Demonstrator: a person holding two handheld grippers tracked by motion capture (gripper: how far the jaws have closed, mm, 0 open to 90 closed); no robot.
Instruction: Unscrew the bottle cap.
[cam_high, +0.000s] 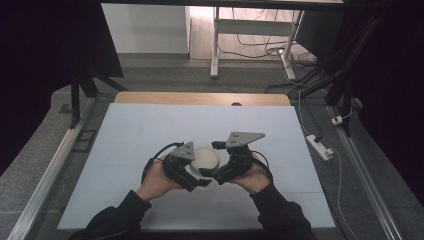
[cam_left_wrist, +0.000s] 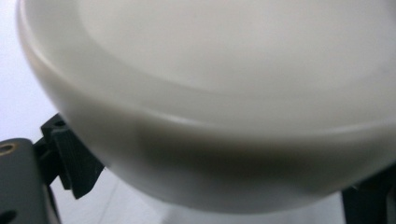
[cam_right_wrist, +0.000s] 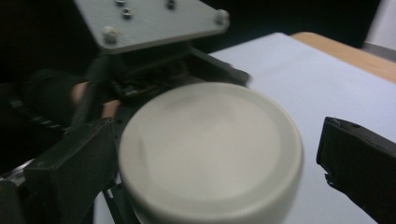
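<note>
A white bowl (cam_high: 206, 157) sits upside down between my two grippers near the front middle of the table, its flat base facing up. My left gripper (cam_high: 196, 175) comes in from the left, and in the left gripper view its jaws (cam_left_wrist: 219, 186) press both sides of the bowl (cam_left_wrist: 210, 107). From the right comes my right gripper (cam_high: 219, 172). In the right gripper view this gripper (cam_right_wrist: 215, 163) straddles the bowl (cam_right_wrist: 210, 154): its left jaw lies against the wall, while its right jaw stands clear with a gap.
A pale sheet (cam_high: 150, 135) covers the table, with a wooden edge (cam_high: 200, 98) at the back. A person's hands and dark sleeves (cam_high: 280, 210) enter from the bottom. A power strip (cam_high: 320, 146) and cables lie on the floor at the right.
</note>
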